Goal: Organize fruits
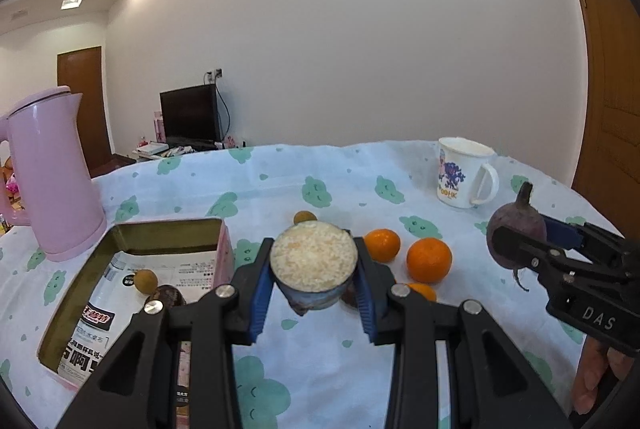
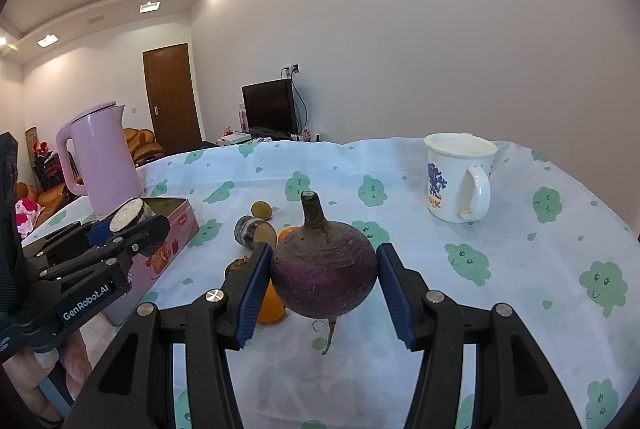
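Purple-skinned round root (image 2: 324,271), stalk up and thin tail root hanging down, clamped between the blue pads of the right gripper (image 2: 325,291), clear above the tablecloth (image 2: 500,269). Pads pressed on both flanks at the widest part; same root (image 1: 516,229) seen from the left wrist at the far right, off the cloth.

Pale, grainy cut face of a short cylindrical fruit piece (image 1: 314,261) turned toward the left camera, gripped by the left gripper (image 1: 314,293), blue pads tight on its dark rind at both sides. Held above the cloth, just right of the open pink tin (image 1: 224,249).

Inside the tin, on printed paper: one small tan round fruit (image 1: 145,281) and a dark round fruit (image 1: 170,297) beside it.

On the cloth past the left gripper: two oranges (image 1: 429,259) side by side, a third orange (image 1: 424,291) partly hidden behind the finger, another small tan fruit (image 1: 305,218) farther back. A second cut cylindrical piece (image 2: 256,233) lying on its side near the tin in the right wrist view.

Farther out: pink kettle (image 1: 52,173) at the left behind the tin, white printed mug (image 1: 464,173) at the right rear, well apart from the fruit.
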`<state>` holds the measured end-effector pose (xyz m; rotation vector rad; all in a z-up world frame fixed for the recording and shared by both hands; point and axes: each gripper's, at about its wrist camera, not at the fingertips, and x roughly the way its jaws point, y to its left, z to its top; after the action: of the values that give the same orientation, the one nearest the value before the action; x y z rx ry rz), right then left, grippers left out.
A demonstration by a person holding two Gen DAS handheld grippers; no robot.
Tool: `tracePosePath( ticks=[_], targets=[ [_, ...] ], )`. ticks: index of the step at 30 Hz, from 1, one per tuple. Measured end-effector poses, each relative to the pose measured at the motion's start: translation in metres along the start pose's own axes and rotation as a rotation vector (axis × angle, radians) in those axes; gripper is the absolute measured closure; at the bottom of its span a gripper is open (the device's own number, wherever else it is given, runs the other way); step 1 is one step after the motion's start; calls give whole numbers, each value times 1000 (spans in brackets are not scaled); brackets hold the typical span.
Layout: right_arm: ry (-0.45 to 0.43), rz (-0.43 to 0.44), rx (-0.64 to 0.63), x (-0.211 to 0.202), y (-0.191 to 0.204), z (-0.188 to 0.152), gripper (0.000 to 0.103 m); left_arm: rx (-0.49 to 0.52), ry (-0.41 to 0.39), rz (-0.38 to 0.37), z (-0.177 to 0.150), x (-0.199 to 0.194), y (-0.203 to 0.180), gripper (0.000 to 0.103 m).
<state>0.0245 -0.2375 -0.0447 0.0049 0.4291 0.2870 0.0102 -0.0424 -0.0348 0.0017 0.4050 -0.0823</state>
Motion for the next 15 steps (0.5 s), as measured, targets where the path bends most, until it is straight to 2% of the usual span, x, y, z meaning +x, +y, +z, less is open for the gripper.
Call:
tracePosePath(
  ticks=[9, 15],
  targets=[
    [-81, -24, -57, -18, 13, 0, 48, -3, -39, 17, 0, -8, 2, 65],
    [-82, -22, -79, -21, 21, 0, 48, -4, -39, 38, -1, -11, 6, 65]
  ],
)
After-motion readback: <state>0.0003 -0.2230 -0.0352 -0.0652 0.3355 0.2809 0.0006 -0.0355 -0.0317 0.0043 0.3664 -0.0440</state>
